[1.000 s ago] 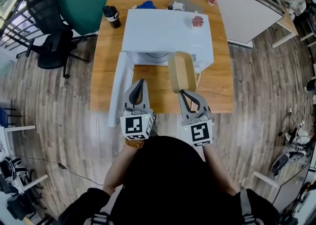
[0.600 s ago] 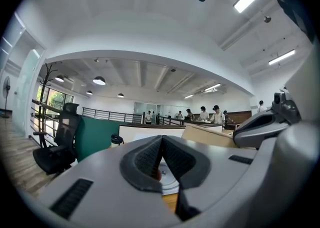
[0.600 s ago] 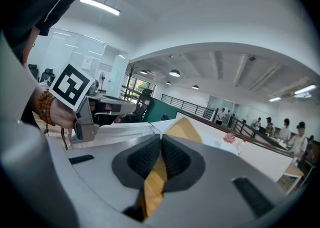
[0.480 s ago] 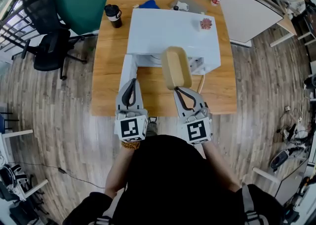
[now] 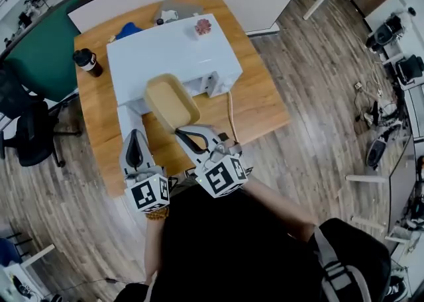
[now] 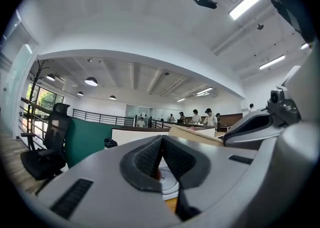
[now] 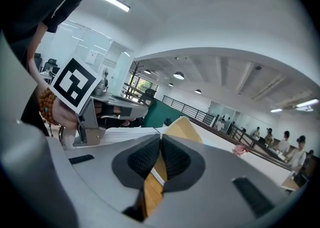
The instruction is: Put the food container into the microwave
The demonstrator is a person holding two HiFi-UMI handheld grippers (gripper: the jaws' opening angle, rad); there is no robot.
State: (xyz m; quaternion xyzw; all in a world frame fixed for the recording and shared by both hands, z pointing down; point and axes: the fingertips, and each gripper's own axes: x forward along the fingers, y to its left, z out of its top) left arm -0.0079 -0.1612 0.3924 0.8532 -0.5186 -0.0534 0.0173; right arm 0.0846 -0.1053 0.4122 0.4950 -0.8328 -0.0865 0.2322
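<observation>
Your right claw (image 5: pixel 181 133) clamps container (image 5: pixel 171 100) rim; container's long axis runs to 11 o'clock, microwave (image 5: pixel 173 52) mouth just beyond. Left claw (image 5: pixel 134 153) closed, empty.

Left claw (image 5: pixel 135 135) closed and empty; right claw (image 5: pixel 180 133) clamps the food container (image 5: pixel 169 99).

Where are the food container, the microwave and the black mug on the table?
food container (image 5: pixel 170 99), head view, middle of its tan face.
microwave (image 5: pixel 165 52), head view, its white top panel.
mug (image 5: pixel 88 62), head view, middle of the mug.
</observation>
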